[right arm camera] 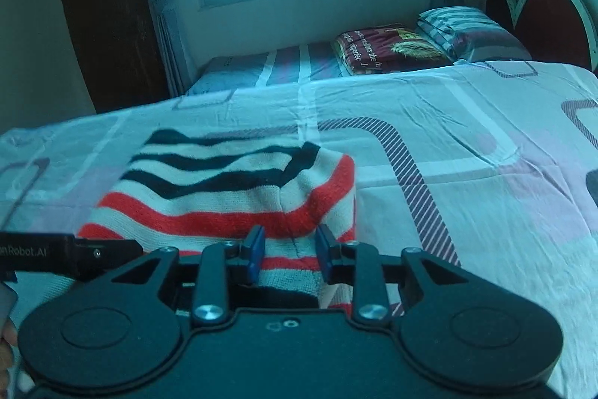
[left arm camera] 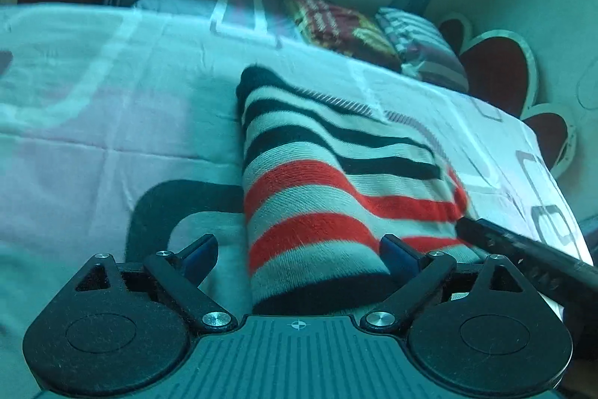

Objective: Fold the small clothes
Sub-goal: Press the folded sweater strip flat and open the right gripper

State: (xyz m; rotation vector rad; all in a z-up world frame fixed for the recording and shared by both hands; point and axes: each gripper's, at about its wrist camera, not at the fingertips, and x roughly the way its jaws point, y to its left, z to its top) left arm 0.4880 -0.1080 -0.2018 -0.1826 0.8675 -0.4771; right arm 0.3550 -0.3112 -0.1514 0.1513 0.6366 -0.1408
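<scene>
Left wrist view: striped knit garment (left arm camera: 317, 182) on bed (left arm camera: 93, 122), already folded over. Soft, light, limp; best taken at near hem. Left claw (left arm camera: 299, 253) wide open astride it; right claw (right arm camera: 289, 255) open over hem.

One striped sweater (right arm camera: 224, 197) is lying on the bed (right arm camera: 467, 182). Two grippers, left (left arm camera: 299, 257) and right (right arm camera: 289, 253), are showing. One pillow (right arm camera: 471, 32) and one folded blanket (right arm camera: 388, 53) are sitting near the bed's far edge.
</scene>
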